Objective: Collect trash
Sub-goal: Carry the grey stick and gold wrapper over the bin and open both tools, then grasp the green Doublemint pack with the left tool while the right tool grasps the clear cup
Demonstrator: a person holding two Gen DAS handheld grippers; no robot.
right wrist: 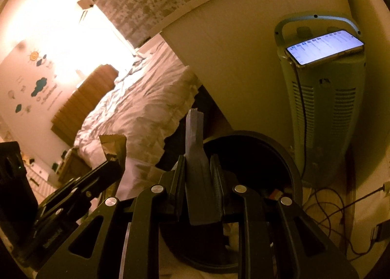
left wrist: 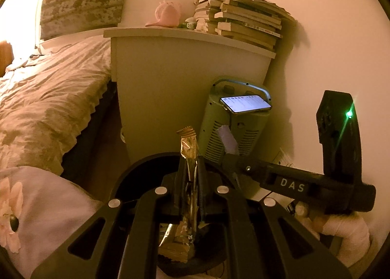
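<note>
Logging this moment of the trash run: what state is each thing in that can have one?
Left tongs: shut on gold wrapper, above the bin.
Right tongs: shut on grey wrapper.
Black bin: open, some trash inside.
Phone: screen lit, lying on the green heater.

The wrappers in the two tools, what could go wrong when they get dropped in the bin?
1. The gold wrapper in the left tool sticks up tall and hangs near the black bin's rim, so it might catch the edge or flutter out.
2. The purple wrapper in the right tool is light and may miss too.
3. The two tools are crowded together; a bump could knock the phone lying on the green heater.
</note>
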